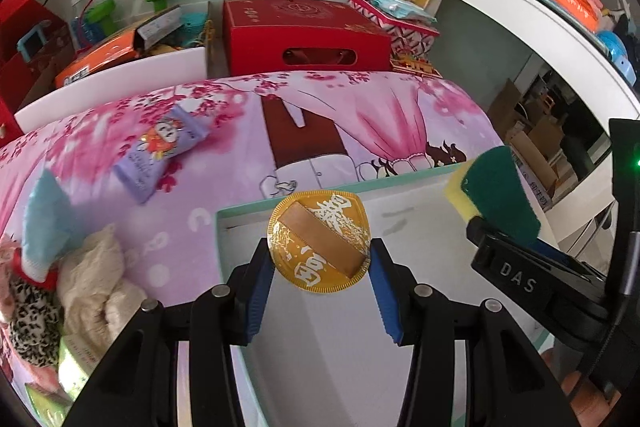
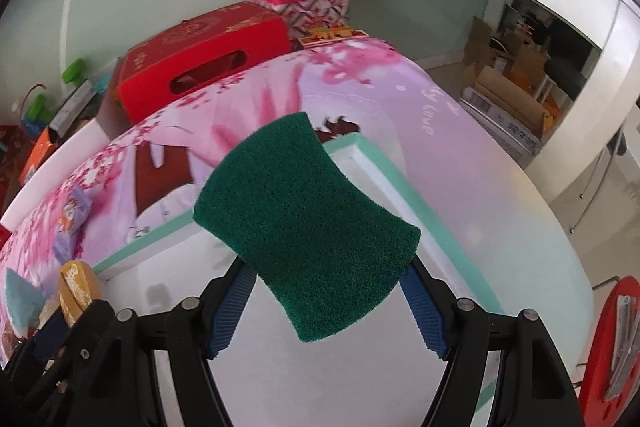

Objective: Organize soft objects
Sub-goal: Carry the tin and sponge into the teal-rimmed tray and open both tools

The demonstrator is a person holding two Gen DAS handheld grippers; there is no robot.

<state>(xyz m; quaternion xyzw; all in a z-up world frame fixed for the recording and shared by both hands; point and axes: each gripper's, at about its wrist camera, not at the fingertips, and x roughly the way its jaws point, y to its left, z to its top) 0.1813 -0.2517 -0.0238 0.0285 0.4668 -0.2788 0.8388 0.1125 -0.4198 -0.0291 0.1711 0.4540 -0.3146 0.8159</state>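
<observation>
My left gripper (image 1: pixel 320 257) is shut on a round gold disc (image 1: pixel 320 227) with white characters and a brown band, gripped edge to edge between the blue pads (image 1: pixel 260 291). It hangs over the near corner of a white tray with a mint-green rim (image 1: pixel 240 211). My right gripper (image 2: pixel 328 269) is shut on a green-and-yellow scouring sponge (image 2: pixel 308 223), its green face towards the camera, above the same tray (image 2: pixel 384 167). The left wrist view shows that sponge (image 1: pixel 500 195) and right gripper (image 1: pixel 492 239) at the right. The gold disc (image 2: pixel 76 287) shows at the lower left of the right wrist view.
The tray lies on a pink floral sheet (image 1: pixel 360 115). A purple snack packet (image 1: pixel 160 151) lies on it, and at the left a heap holds cream plush (image 1: pixel 92 267), a light blue piece (image 1: pixel 44 219) and leopard-print cloth (image 1: pixel 32 315). A red box (image 1: pixel 300 35) stands behind; a white shelf (image 1: pixel 540 27) curves right.
</observation>
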